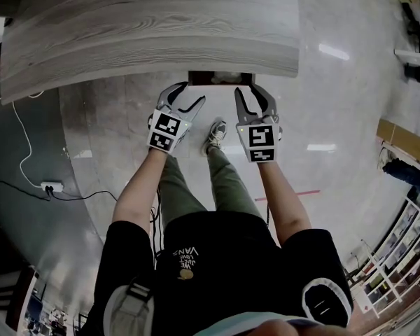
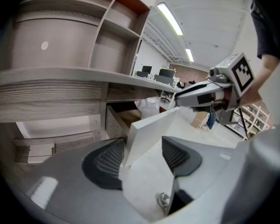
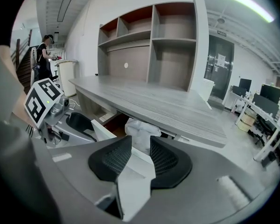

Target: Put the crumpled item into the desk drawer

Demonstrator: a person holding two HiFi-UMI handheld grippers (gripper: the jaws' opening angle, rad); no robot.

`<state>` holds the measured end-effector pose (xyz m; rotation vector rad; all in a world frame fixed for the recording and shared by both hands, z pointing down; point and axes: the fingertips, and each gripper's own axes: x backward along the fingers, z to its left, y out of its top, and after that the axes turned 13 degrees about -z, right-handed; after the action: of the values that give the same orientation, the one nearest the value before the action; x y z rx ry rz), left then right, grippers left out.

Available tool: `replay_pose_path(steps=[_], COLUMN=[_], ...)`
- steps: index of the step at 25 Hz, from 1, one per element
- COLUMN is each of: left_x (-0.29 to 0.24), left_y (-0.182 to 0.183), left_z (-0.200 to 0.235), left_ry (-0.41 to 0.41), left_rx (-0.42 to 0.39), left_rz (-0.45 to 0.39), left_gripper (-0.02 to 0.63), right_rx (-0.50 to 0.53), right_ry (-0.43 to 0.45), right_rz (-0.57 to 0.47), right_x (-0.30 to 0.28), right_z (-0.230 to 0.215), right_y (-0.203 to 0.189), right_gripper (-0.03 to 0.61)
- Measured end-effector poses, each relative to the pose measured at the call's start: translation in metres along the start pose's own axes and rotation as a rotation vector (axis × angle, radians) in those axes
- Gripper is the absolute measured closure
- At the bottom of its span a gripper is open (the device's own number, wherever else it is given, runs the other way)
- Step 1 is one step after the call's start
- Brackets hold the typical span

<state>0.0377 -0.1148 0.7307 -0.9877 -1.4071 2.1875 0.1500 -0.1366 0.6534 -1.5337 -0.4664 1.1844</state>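
Observation:
The desk drawer (image 1: pixel 220 79) stands pulled out a little under the wood-grain desk top (image 1: pixel 147 26). A white crumpled item (image 3: pixel 140 132) lies inside it, and it also shows behind the drawer's white front panel (image 2: pixel 154 129) as the crumpled item (image 2: pixel 149 107). My left gripper (image 1: pixel 190 94) (image 2: pixel 142 155) is open, with the panel's left end between its jaws, close to one pad. My right gripper (image 1: pixel 250 91) (image 3: pixel 140 155) is shut on the panel's (image 3: pixel 133 181) right end.
An open shelving unit (image 3: pixel 149 45) rises behind the desk top (image 3: pixel 154 99). A power strip (image 1: pixel 51 186) with cables lies on the floor at the left. My shoe (image 1: pixel 213 135) is below the drawer. Office desks with monitors (image 3: pixel 266 97) stand far right, and a person (image 3: pixel 46 50) stands far left.

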Motion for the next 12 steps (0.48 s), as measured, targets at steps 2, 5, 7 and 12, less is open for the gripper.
replay_pose_path(steps=[2,5,7,12], left_x=[-0.0008,-0.0013,-0.0009,0.0001], left_y=[-0.0036,-0.0059,-0.0066,-0.0069], left_z=[0.0025,0.0039,0.0055,0.0083], left_ry=[0.006,0.01,0.012,0.014], left_rx=[-0.006,-0.01,-0.011,-0.008], left_rz=[-0.01,-0.017,-0.014,-0.001], left_gripper=[0.31,0.311,0.315,0.342], right_rx=[-0.005,-0.013,-0.017,-0.03], right_ry=[-0.001,-0.004,-0.007,-0.019], right_rz=[0.007,0.014,0.018,0.021], right_x=[-0.0016,-0.0028,-0.0037,-0.0046], right_z=[-0.0012,-0.0028,-0.0037,-0.0069], right_y=[-0.0021,-0.0052,-0.0065,-0.0079], right_gripper=[0.477,0.479,0.478,0.479])
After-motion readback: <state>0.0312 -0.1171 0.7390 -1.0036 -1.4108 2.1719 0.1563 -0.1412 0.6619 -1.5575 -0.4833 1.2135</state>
